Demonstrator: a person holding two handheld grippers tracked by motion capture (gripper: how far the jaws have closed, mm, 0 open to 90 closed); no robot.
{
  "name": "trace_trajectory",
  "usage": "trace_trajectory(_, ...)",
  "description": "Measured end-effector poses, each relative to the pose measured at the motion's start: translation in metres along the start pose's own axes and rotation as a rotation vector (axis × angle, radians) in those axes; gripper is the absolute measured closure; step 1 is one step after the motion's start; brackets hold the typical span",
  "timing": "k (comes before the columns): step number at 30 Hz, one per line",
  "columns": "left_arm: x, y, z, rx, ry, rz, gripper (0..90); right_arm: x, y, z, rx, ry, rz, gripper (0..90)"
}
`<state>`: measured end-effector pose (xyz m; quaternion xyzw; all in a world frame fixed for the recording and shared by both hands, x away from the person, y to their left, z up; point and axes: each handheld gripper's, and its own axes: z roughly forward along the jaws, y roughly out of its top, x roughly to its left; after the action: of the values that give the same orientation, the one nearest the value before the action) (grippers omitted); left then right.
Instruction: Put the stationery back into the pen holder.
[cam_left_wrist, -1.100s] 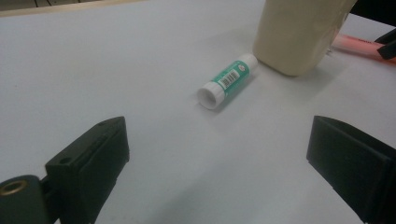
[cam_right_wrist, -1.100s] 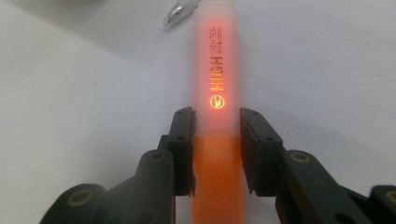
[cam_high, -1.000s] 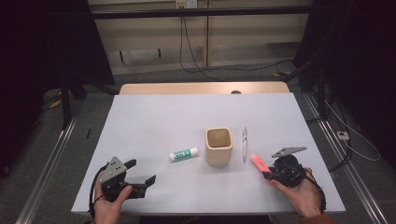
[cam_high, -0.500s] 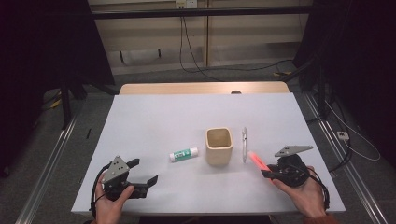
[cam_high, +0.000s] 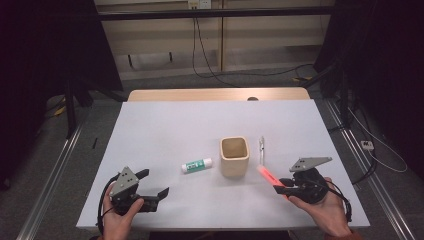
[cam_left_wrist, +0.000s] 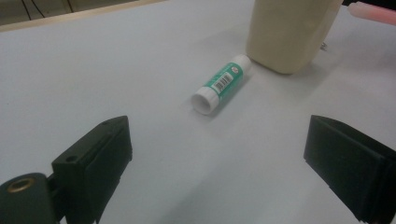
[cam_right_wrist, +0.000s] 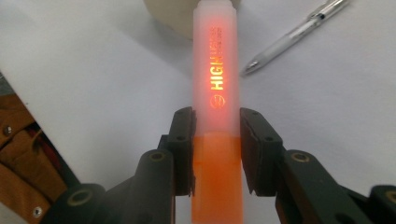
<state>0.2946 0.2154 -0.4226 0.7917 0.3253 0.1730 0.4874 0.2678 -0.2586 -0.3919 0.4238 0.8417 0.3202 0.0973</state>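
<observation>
My right gripper is shut on an orange highlighter, which juts forward from its jaws toward the beige cup. The highlighter is held a little above the white table, right of the cup. A green and white glue stick lies on its side left of the cup. My left gripper is open near the table's front left, its jaws wide apart, pointing at the glue stick from some way off.
A clear pen lies on the table right of the cup, beyond the highlighter tip. Cables run along the floor behind the table. Dark stands flank both sides.
The right gripper has moved slightly left and toward the front with the highlighter, lowering its angle. The left gripper has shifted only a little.
</observation>
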Motion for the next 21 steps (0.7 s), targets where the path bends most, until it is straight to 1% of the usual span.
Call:
trace_trajectory(1, -0.001, 0.001, 0.000, 0.004, 0.002, 0.010, 6.8, 0.002, 0.001, 0.001, 0.000, 0.006, -0.004, 68.1)
trace_trajectory(3, -0.003, 0.003, 0.003, 0.012, -0.011, 0.031, 6.9, 0.005, 0.003, 0.003, 0.007, 0.023, -0.011, 68.1)
trace_trajectory(5, -0.005, 0.005, 0.006, 0.019, -0.002, 0.059, 7.0, 0.009, 0.005, 0.004, 0.007, 0.038, -0.026, 68.1)
trace_trajectory(6, -0.006, 0.006, 0.008, 0.022, -0.005, 0.070, 6.9, 0.011, 0.007, 0.005, 0.007, 0.050, -0.030, 68.1)
trace_trajectory(7, -0.008, 0.007, 0.009, 0.021, -0.009, 0.071, 6.9, 0.012, 0.008, 0.006, 0.009, 0.057, -0.038, 68.1)
trace_trajectory(9, -0.010, 0.011, 0.010, 0.021, -0.016, 0.089, 6.9, 0.016, 0.011, 0.009, 0.012, 0.072, -0.053, 68.1)
trace_trajectory(13, -0.017, 0.019, 0.012, 0.008, -0.041, 0.123, 6.6, 0.023, 0.018, 0.013, 0.010, 0.115, -0.073, 68.1)
trace_trajectory(14, -0.019, 0.020, 0.013, 0.003, -0.046, 0.131, 6.4, 0.025, 0.019, 0.014, 0.014, 0.118, -0.080, 68.1)
trace_trajectory(16, -0.025, 0.023, 0.016, -0.002, -0.046, 0.169, 6.5, 0.028, 0.023, 0.016, 0.013, 0.125, -0.092, 68.0)
trace_trajectory(17, -0.027, 0.025, 0.017, 0.002, -0.046, 0.195, 6.4, 0.029, 0.025, 0.017, 0.012, 0.134, -0.095, 68.0)
trace_trajectory(18, -0.029, 0.027, 0.020, -0.008, -0.056, 0.204, 6.5, 0.030, 0.027, 0.018, 0.010, 0.143, -0.103, 68.0)
trace_trajectory(19, -0.031, 0.029, 0.022, -0.009, -0.065, 0.214, 6.5, 0.031, 0.029, 0.020, 0.010, 0.150, -0.111, 68.1)
trace_trajectory(21, -0.035, 0.033, 0.026, -0.017, -0.072, 0.228, 6.4, 0.034, 0.034, 0.023, 0.016, 0.155, -0.127, 68.1)
